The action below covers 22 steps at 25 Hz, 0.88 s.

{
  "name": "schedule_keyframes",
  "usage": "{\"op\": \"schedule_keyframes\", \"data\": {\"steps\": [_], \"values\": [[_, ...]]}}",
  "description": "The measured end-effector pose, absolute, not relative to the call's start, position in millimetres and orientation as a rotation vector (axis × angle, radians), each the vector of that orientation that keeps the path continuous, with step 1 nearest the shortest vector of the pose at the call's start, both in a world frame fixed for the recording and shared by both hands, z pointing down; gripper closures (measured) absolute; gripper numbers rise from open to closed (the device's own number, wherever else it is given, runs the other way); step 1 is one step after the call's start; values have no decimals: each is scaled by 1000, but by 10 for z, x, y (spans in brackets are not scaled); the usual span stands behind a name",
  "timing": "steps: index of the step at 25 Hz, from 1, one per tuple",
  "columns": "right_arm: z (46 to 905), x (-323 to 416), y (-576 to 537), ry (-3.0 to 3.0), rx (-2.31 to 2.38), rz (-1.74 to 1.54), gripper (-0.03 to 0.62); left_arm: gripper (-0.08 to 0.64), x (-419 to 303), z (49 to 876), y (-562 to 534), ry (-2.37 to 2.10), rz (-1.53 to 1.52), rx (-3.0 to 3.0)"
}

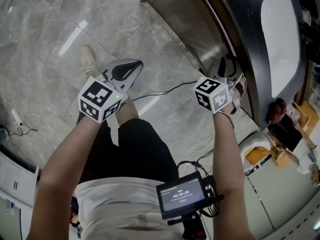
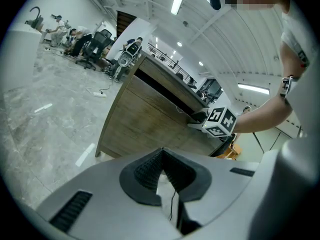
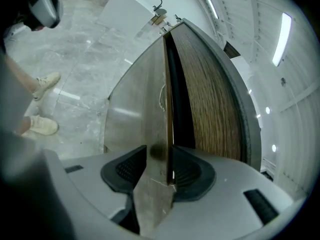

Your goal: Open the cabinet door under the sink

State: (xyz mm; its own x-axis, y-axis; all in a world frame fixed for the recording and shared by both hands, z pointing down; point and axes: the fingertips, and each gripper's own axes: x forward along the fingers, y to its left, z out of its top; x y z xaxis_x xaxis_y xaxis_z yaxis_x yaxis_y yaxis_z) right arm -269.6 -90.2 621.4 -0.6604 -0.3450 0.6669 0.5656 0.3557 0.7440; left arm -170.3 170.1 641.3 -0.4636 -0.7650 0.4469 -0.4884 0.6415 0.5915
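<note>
The cabinet door point(image 1: 200, 39) under the dark counter point(image 1: 245, 29) with its white sink point(image 1: 280, 39) stands ajar, its inner face grey and metallic. My right gripper point(image 1: 239, 86) is at the door's free edge. In the right gripper view the door's edge point(image 3: 152, 114) runs straight between the jaws of the right gripper point(image 3: 160, 160), and both pads press on it; a dark gap and the wood-grain front point(image 3: 210, 99) lie to the right. My left gripper point(image 1: 131, 69) hangs over the floor, shut and empty. The left gripper point(image 2: 162, 156) faces the wooden cabinet point(image 2: 145, 119).
A black cable point(image 1: 165, 91) runs across the grey stone floor. A shoe point(image 1: 88, 59) is near the left gripper. A power strip point(image 1: 17, 116) lies at the left. A person point(image 1: 282, 124) sits at the right by cardboard boxes point(image 1: 260, 156). A small monitor point(image 1: 182, 196) hangs at my chest.
</note>
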Motion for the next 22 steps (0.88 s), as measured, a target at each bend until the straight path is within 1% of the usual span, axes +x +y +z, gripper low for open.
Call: {"op": "schedule_keyframes", "data": {"steps": [1, 6, 14, 22], "values": [[6192, -2686, -894, -1800, -214, -1402, 450, 550, -1694, 6417, 1720, -2153, -499, 969], [6210, -2608, -880, -1736, -330, -1287, 488, 551, -1659, 6425, 1799, -2159, -487, 954], [6224, -2371, -669, -1704, -425, -1019, 505, 550, -1539, 6227, 1881, -2145, -438, 964], [6220, -2079, -408, -1644, -549, -679, 525, 550, -1188, 5495, 1986, -2113, -332, 1045]]}}
